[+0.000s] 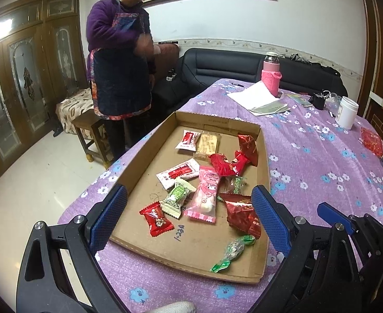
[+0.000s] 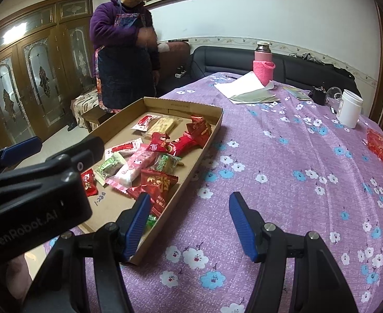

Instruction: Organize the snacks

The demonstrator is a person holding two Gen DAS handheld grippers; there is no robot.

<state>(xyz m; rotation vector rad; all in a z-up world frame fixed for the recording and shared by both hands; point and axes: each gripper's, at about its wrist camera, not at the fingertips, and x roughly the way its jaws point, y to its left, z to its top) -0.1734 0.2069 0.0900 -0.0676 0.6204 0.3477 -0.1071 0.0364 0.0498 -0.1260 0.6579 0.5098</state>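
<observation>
On the desk (image 1: 309, 156), under a purple flowered cloth: shallow corrugated cardboard tray (image 1: 219, 121) holding crinkly wrapped snacks (image 1: 204, 193), red foil, pink film, one green twist candy (image 1: 232, 251) at its near edge. Left gripper (image 1: 190, 216) low over the tray's near end, blue ribbed fingers spread, empty. Right gripper (image 2: 190, 224) just right of the tray, over bare cloth, likewise spread and empty.

"GenRobot.AI" marks the left gripper (image 2: 22, 146); wrapper print seems illegible.
</observation>
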